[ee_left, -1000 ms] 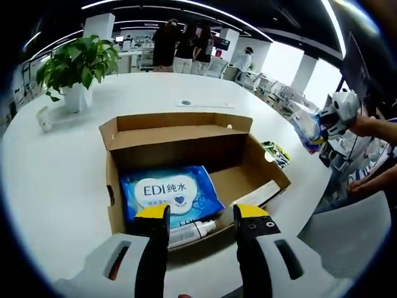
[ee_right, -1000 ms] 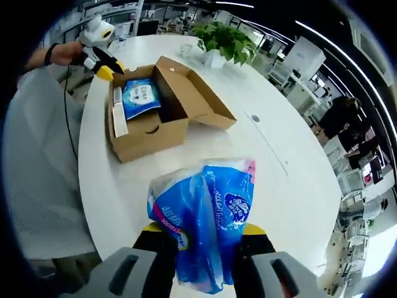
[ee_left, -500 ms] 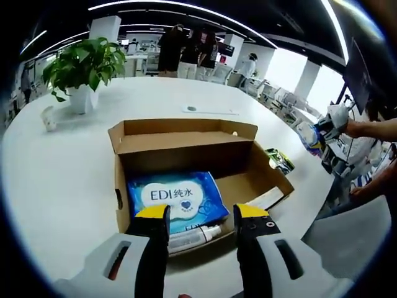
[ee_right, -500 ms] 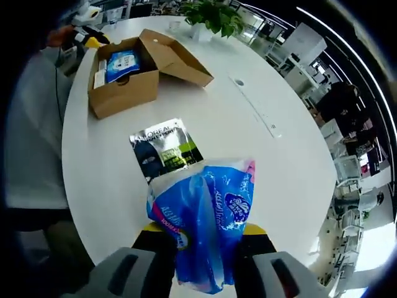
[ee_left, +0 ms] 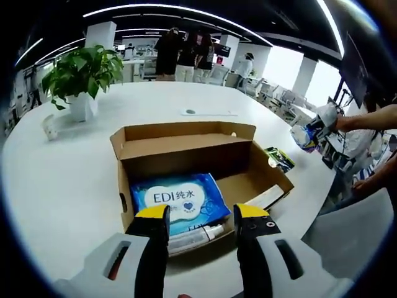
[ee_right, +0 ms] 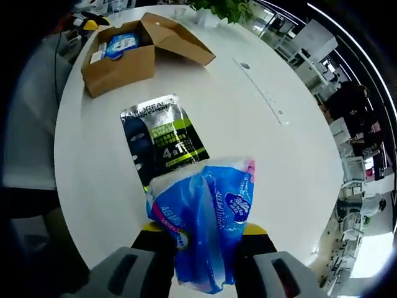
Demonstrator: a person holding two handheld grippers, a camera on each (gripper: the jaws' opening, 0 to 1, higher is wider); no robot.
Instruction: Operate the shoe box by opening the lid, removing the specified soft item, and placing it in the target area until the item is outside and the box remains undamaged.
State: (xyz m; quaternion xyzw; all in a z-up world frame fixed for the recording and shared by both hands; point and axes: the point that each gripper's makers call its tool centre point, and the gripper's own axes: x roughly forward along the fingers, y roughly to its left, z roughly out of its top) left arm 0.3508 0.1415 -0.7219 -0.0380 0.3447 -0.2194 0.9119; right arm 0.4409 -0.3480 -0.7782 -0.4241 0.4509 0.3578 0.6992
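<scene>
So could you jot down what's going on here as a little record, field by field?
box: cardboard shoe box, lid open, on the white table
inside box: blue wipes pack, a white tube beside it
left gripper: open, empty, at the box's near edge
right gripper: shut on a blue soft tissue pack, held above the table, away from the box
on table near it: dark and green face mask sachet
background: potted plant, people standing far off
</scene>
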